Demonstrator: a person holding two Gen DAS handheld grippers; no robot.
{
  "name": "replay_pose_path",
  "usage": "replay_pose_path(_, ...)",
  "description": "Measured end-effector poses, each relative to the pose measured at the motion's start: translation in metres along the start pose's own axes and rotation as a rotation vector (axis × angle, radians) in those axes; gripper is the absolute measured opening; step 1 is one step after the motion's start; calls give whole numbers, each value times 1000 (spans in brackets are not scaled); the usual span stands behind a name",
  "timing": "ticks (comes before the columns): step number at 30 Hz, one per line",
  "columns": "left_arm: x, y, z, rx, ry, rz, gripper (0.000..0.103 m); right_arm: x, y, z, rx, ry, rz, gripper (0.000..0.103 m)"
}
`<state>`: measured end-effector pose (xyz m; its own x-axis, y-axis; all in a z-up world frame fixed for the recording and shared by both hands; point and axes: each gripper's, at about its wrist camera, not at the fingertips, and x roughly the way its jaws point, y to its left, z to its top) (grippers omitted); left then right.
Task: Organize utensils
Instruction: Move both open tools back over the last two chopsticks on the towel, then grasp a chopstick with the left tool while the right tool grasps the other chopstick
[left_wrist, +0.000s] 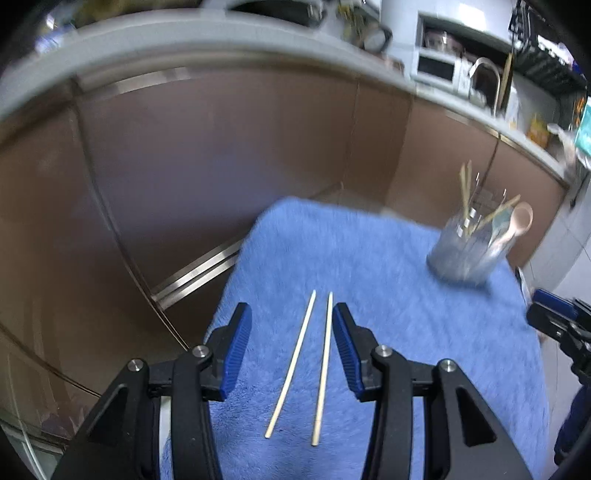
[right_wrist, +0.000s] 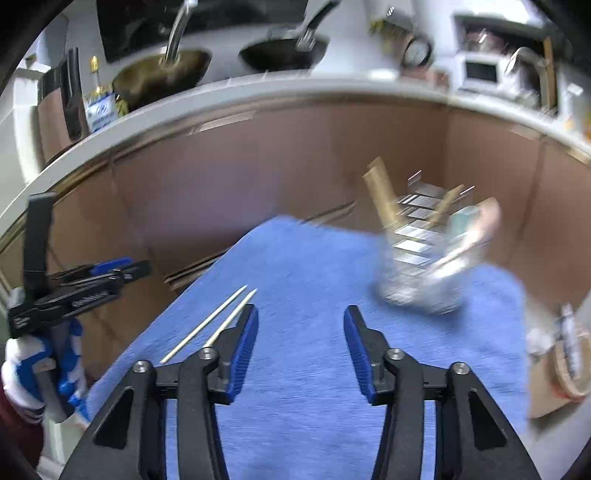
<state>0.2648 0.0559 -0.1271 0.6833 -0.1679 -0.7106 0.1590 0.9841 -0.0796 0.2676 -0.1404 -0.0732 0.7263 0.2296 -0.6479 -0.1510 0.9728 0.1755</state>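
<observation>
Spread wide, the left gripper (left_wrist: 291, 325) straddles two chopsticks (left_wrist: 306, 363) lying side by side on the blue towel (left_wrist: 406, 295) — likely lined up for a pinch. Empty, the right gripper (right_wrist: 301, 328) gapes too. Far right stands the holder (left_wrist: 469, 251), already holding utensils — the probable destination.

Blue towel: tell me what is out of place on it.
Two chopsticks lie loose on the blue towel, while the other utensils stand in the metal holder at its far right. The left gripper has its jaws open around them.
</observation>
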Motion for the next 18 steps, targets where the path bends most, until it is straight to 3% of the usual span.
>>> replay_pose_path(4,49,5,-1,45,123,-75,43,60,8,9,19,129,99,32)
replay_pose_path(11,116,-2,1,109,262,-128,41,132,13,18,26,259,147,27)
replay_pose_path(18,155,0,-3,157,358,-135,25,180,23,23,7,348,160,26)
